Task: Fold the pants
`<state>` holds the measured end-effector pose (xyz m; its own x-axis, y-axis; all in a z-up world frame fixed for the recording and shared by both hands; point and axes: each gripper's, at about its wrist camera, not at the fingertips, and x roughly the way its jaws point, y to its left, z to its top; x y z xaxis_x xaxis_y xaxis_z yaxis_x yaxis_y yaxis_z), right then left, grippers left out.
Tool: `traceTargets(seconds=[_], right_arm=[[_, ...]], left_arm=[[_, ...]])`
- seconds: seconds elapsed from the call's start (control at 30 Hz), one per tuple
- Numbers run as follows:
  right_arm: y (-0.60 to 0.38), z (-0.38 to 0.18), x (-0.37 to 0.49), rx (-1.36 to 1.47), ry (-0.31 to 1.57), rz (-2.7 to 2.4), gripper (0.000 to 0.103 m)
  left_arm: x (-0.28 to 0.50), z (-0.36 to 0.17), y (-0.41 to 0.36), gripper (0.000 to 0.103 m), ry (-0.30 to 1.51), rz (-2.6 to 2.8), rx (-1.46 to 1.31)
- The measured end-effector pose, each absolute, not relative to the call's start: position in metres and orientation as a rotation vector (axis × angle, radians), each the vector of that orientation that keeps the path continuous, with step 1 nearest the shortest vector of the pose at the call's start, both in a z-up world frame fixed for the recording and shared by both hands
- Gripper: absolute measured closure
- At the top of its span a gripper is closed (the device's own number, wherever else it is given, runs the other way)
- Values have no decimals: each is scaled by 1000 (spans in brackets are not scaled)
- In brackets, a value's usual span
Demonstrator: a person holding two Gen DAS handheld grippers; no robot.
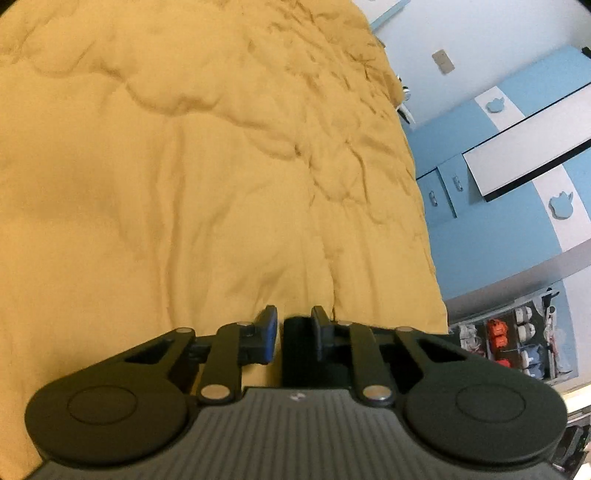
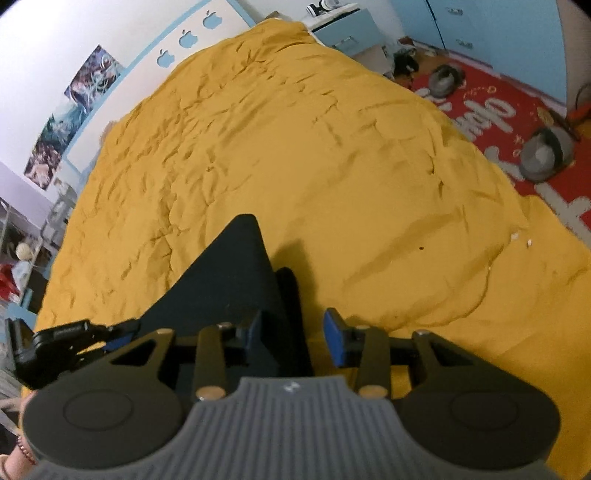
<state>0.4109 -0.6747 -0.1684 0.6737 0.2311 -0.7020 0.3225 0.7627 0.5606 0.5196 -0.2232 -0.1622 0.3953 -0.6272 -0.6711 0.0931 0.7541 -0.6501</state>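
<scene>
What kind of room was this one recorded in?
Most likely a bedroom, perhaps a child's: a bed under a yellow quilt, blue cupboards, wall posters and a red rug.

pants (image 2: 229, 288) lower part hidden behind right gripper (image 2: 297, 338), left gripper (image 2: 70, 338) half hidden, shelf items (image 1: 509, 343) blurred

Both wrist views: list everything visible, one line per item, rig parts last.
pants: 1, black, folded on the bedspread near the grippers
bedspread: 1, mustard yellow, wrinkled, covers the bed
rug: 1, red with white lettering, floor right of the bed
slippers: 2, grey, on the rug
posters: several, wall left of the bed
cabinets: light blue and white with apple cutouts, beside the bed
left gripper: fingers nearly closed, a black cloth edge between them
right gripper: open over the pants edge
</scene>
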Motion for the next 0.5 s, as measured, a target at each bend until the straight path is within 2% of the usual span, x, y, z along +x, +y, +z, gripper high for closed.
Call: traceTargets(seconds=[0.07,0.1,0.13,0.2,0.37,0.5], right_arm=[[-682,-169,410,774,849,-44,51],[-687,-170,410,814,854,-27,39],[-690,-172,409,846,861,-1,38],[-695,-177,409,877,887,42,38],[-696,-192,406,929,932,81,41],[-694,-209,410,975,942,97,44]], left_arm=[[515,-155,-221,82,1078,-537,-575],[510,-152,-218,77,1073,-568,-584],[503,-148,-215,62,1058,-599,-587],[487,-142,-212,43,1036,-633,-591],[460,-158,-215,42,1113,-731,-623],[449,-178,-214,42,1102,-724,-663]])
